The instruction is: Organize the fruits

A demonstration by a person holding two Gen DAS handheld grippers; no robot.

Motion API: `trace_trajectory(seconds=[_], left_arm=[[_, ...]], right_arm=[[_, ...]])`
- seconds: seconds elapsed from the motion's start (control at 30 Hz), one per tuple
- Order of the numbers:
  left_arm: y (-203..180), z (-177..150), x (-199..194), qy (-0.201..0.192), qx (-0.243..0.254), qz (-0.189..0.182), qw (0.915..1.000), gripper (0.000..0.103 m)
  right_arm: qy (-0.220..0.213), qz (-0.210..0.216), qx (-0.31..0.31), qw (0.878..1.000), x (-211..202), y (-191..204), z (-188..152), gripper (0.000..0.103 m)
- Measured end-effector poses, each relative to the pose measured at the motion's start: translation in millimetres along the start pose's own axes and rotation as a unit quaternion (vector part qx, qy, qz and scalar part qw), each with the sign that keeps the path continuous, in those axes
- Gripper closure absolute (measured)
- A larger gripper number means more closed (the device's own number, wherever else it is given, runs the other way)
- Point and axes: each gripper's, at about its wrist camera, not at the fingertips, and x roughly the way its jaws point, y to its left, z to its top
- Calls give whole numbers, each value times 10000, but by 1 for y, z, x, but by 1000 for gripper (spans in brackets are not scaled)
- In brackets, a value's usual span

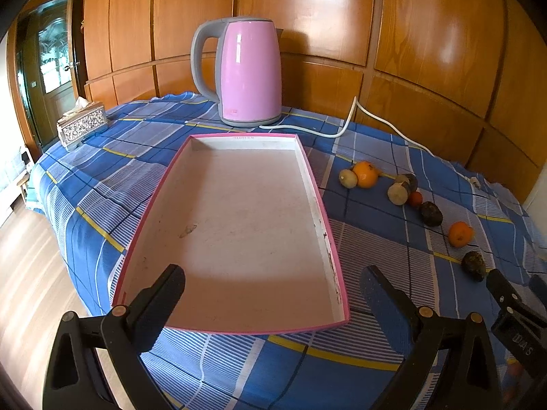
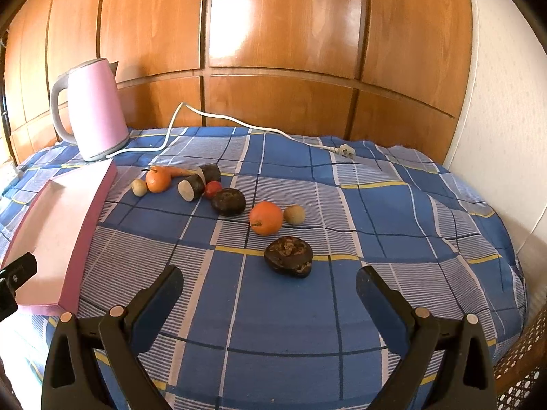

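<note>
L wrist view:
L gripper (image 1: 270, 285): spread wide, nothing between the fingers; you're hovering over the near end of the tray.
Tray (image 1: 328, 229): pink-edged, shallow, bare inside, lying on the blue plaid cloth (image 1: 205, 369).
Fruit line: off to the tray's right, well apart from it. Near orange (image 1: 461, 234), far orange (image 1: 365, 173), dark lumps betw. them.
Kettle (image 1: 249, 71): behind the tray, cord trailing right. Keep clear of it.
Tissue box (image 1: 82, 125): far left, not your concern.

R wrist view:
R gripper (image 2: 268, 285): also wide open, empty, aimed at the cloth just short of the nearest dark fruit (image 2: 290, 256).
Other fruit: orange (image 2: 266, 218) and small tan one (image 2: 294, 214) just behind it, touching or nearly; rest clustered further back toward the kettle.
Tray posn: at your left, its long wall facing the fruit.

Step in hand (my read): first pick, nothing in the tray yet.
How to do it well: take the dark fruit first w/ the R gripper since it's closest & stands alone. Centre it betw. the fingers, come low, close gently as it looks soft & wrinkled. Lift over the tray wall, don't drag.
</note>
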Motion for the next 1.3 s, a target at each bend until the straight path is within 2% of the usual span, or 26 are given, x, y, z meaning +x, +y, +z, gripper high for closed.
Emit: trace_trajectory(seconds=[0.5, 0.9, 1.0, 1.17, 1.3], left_arm=[[-3, 1, -2, -18, 3, 2, 10000, 0], [-7, -1, 2, 73, 92, -42, 9999, 0], [-8, -2, 3, 118, 105, -145, 9998, 0], [-8, 0, 6, 215, 24, -794, 9966, 0], [-18, 5, 6, 269, 209, -1053, 9939, 0]], right_arm=[[-145, 16, -24, 9999, -4, 3, 1, 0], [-90, 93, -2, 9999, 1, 2, -1, 0], [-42, 82, 97, 9999, 5, -5, 0, 0], [29, 6, 275, 9996, 12, -23, 2, 0], [47, -278, 602, 9978, 18, -55, 7, 0]])
